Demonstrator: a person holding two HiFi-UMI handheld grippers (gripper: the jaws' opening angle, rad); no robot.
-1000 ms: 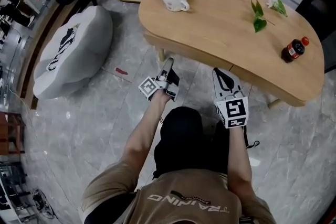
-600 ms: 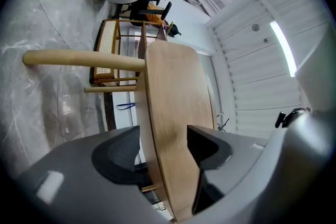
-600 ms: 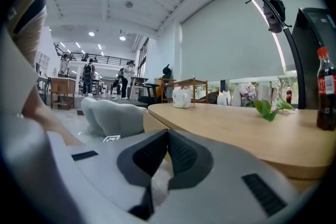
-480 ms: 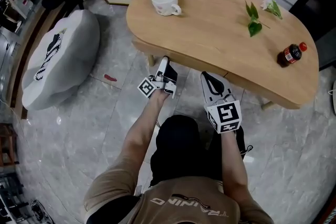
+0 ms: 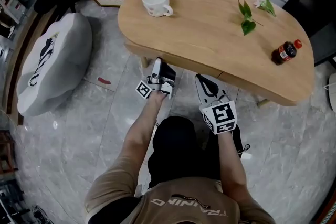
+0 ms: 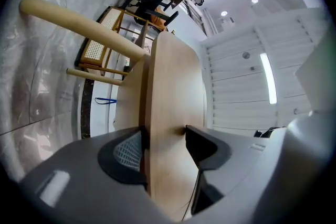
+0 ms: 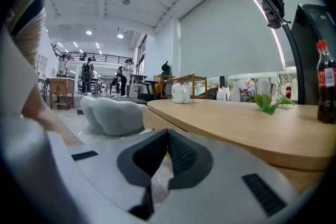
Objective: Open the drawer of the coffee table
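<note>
Clamps the table by its edge in the left gripper, jaws having just closed in on the wood. Holds the right gripper shut and empty just beside, below the overhanging top. Faces the drawer, closed under that overhang. Has cup, sprig, flower and bottle spread over the top, cushion on the floor at left.

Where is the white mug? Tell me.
Head view: the white mug stands at the coffee table's far left end, well left of the green leaves.
</note>
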